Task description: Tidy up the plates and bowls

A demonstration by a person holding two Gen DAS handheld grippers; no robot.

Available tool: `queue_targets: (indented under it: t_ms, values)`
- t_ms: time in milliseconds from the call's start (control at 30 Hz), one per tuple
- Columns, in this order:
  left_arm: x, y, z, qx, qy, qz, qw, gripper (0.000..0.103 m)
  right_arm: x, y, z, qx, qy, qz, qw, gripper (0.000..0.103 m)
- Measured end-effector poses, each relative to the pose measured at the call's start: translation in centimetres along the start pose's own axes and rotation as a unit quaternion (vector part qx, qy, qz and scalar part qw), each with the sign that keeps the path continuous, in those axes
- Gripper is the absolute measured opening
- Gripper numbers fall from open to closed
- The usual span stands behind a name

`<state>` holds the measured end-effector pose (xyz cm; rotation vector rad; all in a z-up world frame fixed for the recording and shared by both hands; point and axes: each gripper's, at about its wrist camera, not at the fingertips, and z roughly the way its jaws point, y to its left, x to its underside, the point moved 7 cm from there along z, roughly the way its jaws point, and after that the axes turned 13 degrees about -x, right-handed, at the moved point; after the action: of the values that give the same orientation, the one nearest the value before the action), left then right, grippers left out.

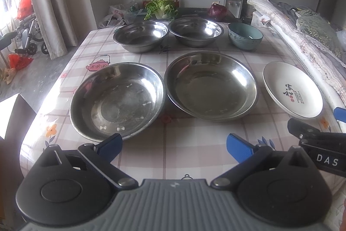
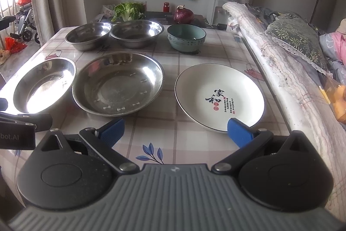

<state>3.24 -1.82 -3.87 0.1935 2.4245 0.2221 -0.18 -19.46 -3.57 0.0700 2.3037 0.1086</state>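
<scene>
Steel and ceramic lie in two rows on the checked cloth of the desk [image 1: 194, 148], nothing stacked yet. In the near row a steel plate [image 1: 116, 101] and a second steel plate [image 1: 210, 86] sit rim to rim, with the white ceramic plate [image 2: 219, 96] apart at the right. In the far row two steel bowls [image 1: 140, 36] [image 1: 195, 31] stand close together and a teal ceramic bowl [image 2: 186, 37] stands beside them.

By my reading the sorting has not begun; this is the approach to the first pick. The left claw [image 1: 174, 145] hovers spread and empty at the near edge, one fingertip over the rim of the nearer steel plate. The right claw [image 2: 176, 130] is likewise spread and holds nothing, one fingertip overlapping the near rim of the white plate.

The next move probably calls for lowering one finger under a rim and pinching the thin edge; a steel rim may slip, so a firm, level bite matters before lifting one plate onto its match.
</scene>
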Motion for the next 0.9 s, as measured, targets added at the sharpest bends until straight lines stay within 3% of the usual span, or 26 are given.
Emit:
queue_targets:
  t_ms: [567, 733, 900]
  values:
    - [-1.4, 1.9, 1.0, -0.001, -0.002, -0.015, 0.9999, 0.103, -0.9, 1.0, 1.5, -0.013, 0.007, -0.004, 1.000, 0.102]
    - [-4.2, 3.5, 2.5, 0.014, -0.004, -0.021, 0.9997, 0.103, -3.8, 0.7, 2.5, -0.041, -0.017, 0.000, 0.999, 0.102]
    - [-8.1, 5.8, 4.9, -0.010, -0.019, -0.029, 0.9994, 0.103, -8.2, 1.1, 4.3, -0.102, -0.059, 0.002, 0.993, 0.102]
